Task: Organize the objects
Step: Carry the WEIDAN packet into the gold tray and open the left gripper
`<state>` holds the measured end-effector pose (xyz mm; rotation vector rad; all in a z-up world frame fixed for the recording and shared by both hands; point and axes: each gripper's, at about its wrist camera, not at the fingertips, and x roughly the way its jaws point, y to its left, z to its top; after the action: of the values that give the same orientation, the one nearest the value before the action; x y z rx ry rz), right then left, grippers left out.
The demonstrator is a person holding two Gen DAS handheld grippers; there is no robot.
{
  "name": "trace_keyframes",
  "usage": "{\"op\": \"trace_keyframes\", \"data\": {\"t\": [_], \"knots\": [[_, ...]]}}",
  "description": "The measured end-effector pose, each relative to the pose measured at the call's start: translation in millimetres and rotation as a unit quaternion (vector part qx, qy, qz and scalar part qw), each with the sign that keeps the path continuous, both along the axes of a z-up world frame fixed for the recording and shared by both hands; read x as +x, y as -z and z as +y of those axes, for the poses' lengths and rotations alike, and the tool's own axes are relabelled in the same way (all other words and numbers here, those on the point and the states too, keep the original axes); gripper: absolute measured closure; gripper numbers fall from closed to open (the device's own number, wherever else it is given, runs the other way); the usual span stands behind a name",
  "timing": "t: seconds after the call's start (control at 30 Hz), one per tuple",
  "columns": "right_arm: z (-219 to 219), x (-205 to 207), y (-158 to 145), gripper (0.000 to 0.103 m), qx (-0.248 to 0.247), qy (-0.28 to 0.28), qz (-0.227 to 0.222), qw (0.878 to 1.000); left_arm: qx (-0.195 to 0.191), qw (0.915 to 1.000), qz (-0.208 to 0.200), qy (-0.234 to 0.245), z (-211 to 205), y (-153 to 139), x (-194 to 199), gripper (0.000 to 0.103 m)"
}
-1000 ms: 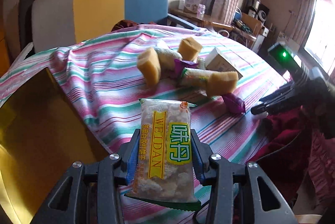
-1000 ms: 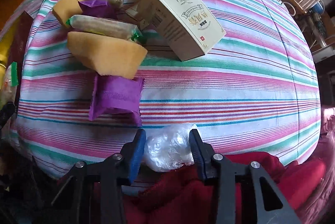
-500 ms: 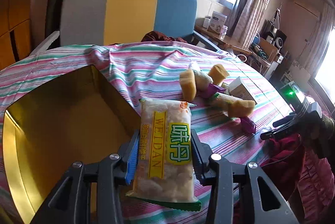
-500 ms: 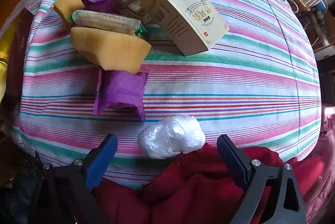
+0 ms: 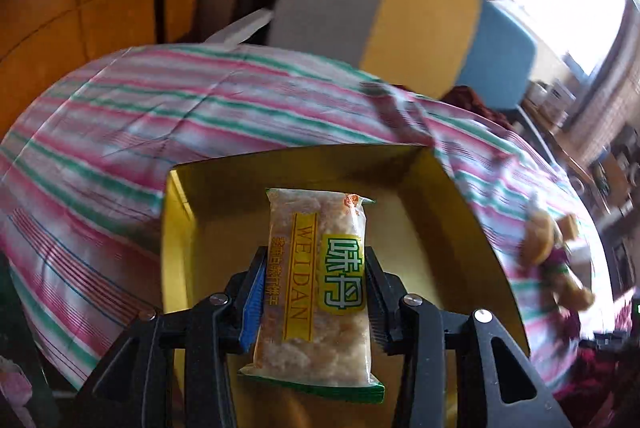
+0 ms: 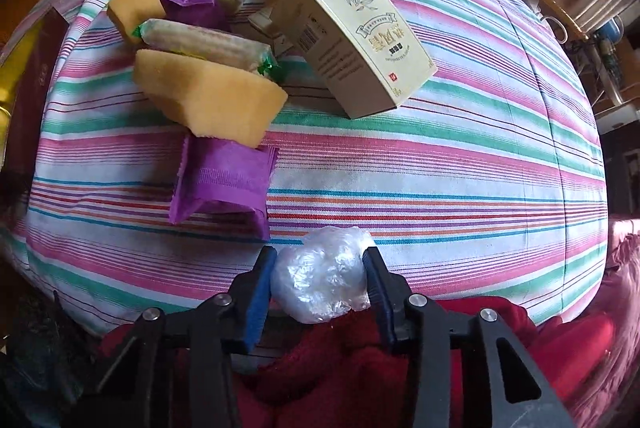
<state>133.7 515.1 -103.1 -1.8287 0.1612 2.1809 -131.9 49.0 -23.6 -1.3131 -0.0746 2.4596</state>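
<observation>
Your left gripper (image 5: 316, 292) clamps the snack packet (image 5: 318, 284) over the yellow box (image 5: 460, 211), your right gripper (image 6: 320, 280) has just closed on the plastic-wrapped ball (image 6: 322, 278) at the table's near edge, while sponges, purple sachets and the carton (image 6: 352, 35) remain unsorted.

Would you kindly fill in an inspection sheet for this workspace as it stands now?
Surface: striped tablecloth, rumpled at the far edge.
Job's things: WEIDAN snack pack above the open gold box; plastic-wrapped ball at the near edge.
Clutter: three sponges, two purple packets, a long wrapped snack, cream carton, piled together.
Tongs: left tongs shut on the pack; right tongs, having just closed, grip the ball.
Cables: nothing seen.
Surroundings: tricolour chair, window, red cloth.
</observation>
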Motion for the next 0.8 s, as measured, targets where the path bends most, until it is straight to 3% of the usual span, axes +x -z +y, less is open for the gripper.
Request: {"op": "trace_keyframes", "data": {"t": [0.1, 0.23, 0.47, 0.53, 0.67, 0.8], "knots": [[7, 14, -4, 0.058, -0.005, 0.005, 0.016, 1.0, -0.013, 0.999, -0.022, -0.036, -9, 15, -24, 0.06], [22, 13, -3, 0.058, -0.006, 0.006, 0.022, 1.0, 0.004, 0.9958, -0.054, -0.074, -13, 35, -46, 0.06], [37, 9, -12, 0.058, -0.014, 0.01, 0.028, 0.999, -0.036, 0.9936, -0.038, -0.1, -5, 45, -57, 0.06], [52, 17, 1, 0.058, -0.016, 0.01, 0.03, 0.999, -0.052, 0.9925, -0.037, -0.104, -4, 49, -60, 0.06], [57, 12, -1, 0.058, -0.016, 0.012, 0.032, 0.999, -0.084, 0.9901, -0.029, -0.109, 0, 55, -64, 0.059], [80, 24, -21, 0.058, -0.015, 0.017, 0.038, 0.999, -0.075, 0.9908, -0.025, -0.11, -2, 49, -62, 0.055]]}}
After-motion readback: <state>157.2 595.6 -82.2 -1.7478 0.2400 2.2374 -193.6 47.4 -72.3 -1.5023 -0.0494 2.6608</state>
